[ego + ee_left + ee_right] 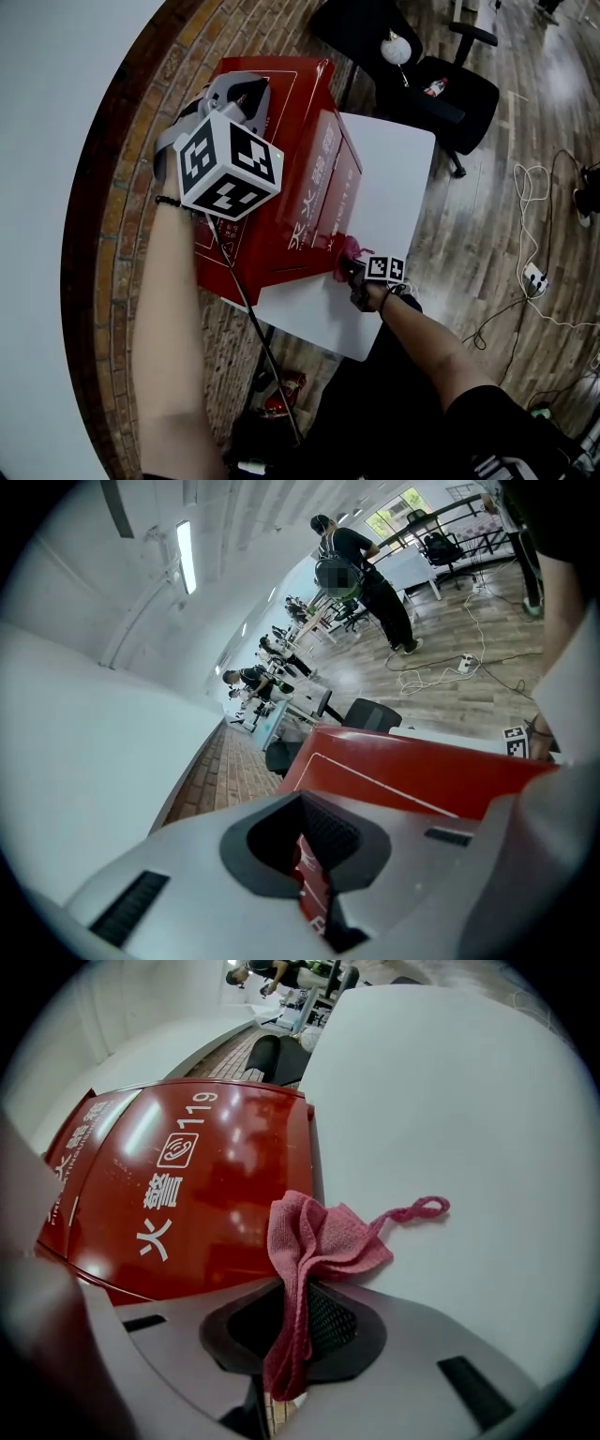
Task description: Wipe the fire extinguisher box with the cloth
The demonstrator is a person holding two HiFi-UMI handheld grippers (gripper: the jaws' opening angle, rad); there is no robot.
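1. A red fire extinguisher box lies on a white table. The table stands beside a strip of brick flooring along a pale wall.
2. The person's left gripper sits over the top face of the box, with its marker cube facing up. In the left gripper view, the left gripper has its jaws drawn nearly together. They hold nothing, and only a sliver of the red box shows between them.
3. The right gripper is at the box's near lower corner, low over the table.
4. In the right gripper view, the right gripper pinches a pink cloth between its jaws.
5. The cloth bunches up against the edge of the box, whose red front carries white characters and "119". The cloth's thin loop trails onto the table.
6. A black office chair stands beyond the table, on a wooden floor where cables lie.
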